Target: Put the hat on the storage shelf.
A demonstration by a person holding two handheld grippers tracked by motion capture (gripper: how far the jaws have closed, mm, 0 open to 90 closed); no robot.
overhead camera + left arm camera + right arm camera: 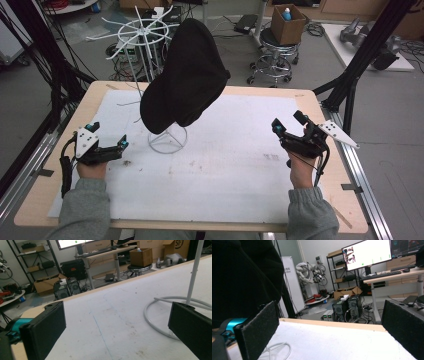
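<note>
A black cap (185, 75) hangs on a white wire stand whose ring base (168, 140) rests on the table's middle left. In the right gripper view the cap (242, 275) looms dark at the upper left. My left gripper (107, 136) rests near the table's left edge, open, jaws wide apart with nothing between them; the stand's ring base (160, 315) and pole (193, 270) lie just ahead of its right jaw. My right gripper (288, 123) is held over the table's right side, open and empty, apart from the cap.
A white mat (240, 165) covers the wooden table (320, 105). Behind the table stand a stool with a cardboard box (287, 22), a white wire rack (142, 30) and cables on the floor. Black frame posts (360, 55) rise at the right.
</note>
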